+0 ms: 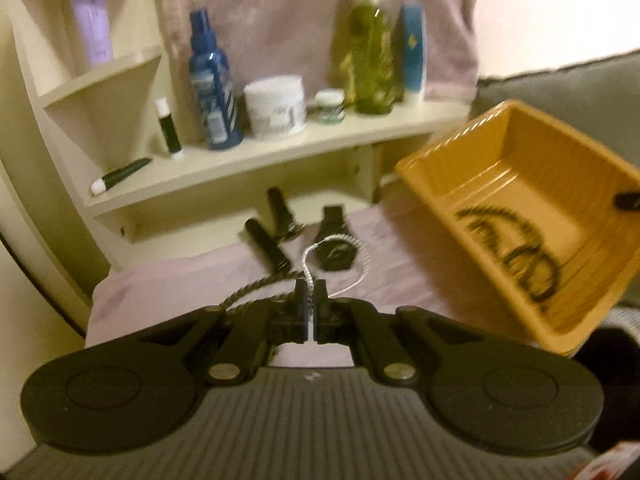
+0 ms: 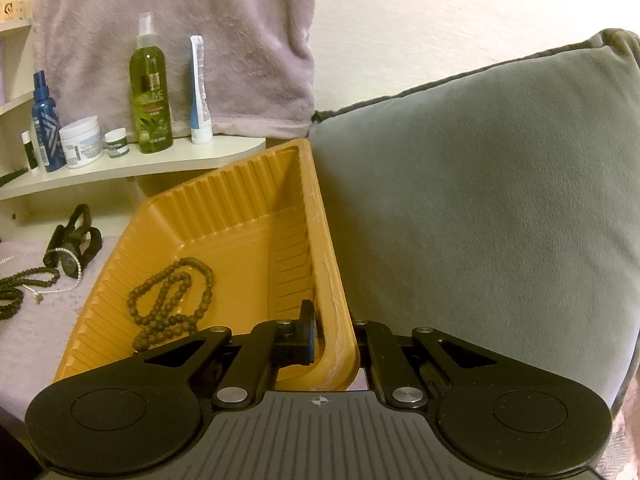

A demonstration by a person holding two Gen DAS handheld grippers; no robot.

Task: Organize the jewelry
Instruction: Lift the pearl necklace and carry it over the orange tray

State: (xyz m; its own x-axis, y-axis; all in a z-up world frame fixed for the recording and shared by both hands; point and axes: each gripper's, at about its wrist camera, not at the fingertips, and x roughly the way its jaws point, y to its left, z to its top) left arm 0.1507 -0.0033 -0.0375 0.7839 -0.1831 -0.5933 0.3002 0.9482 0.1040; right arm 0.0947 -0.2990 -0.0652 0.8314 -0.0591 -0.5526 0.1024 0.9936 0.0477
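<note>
My left gripper [image 1: 311,294] is shut on a thin silver chain [image 1: 310,258] that loops up from its tips above the pink cloth. A dark braided cord [image 1: 256,286] lies just left of the tips. A black watch [image 1: 335,240] lies beyond. My right gripper [image 2: 334,332] is shut on the near rim of the orange tray [image 2: 240,216], which it holds tilted. A brown bead necklace [image 2: 172,300] lies inside the tray; it also shows in the left wrist view [image 1: 516,252]. The silver chain [image 2: 60,264] and the watch [image 2: 74,240] show at left in the right wrist view.
A cream shelf [image 1: 280,148] behind holds a blue spray bottle [image 1: 214,80], a white jar [image 1: 276,106], a green bottle [image 1: 368,48] and tubes. A grey cushion [image 2: 480,200] stands right of the tray. Two black cylinders [image 1: 272,224] lie by the watch.
</note>
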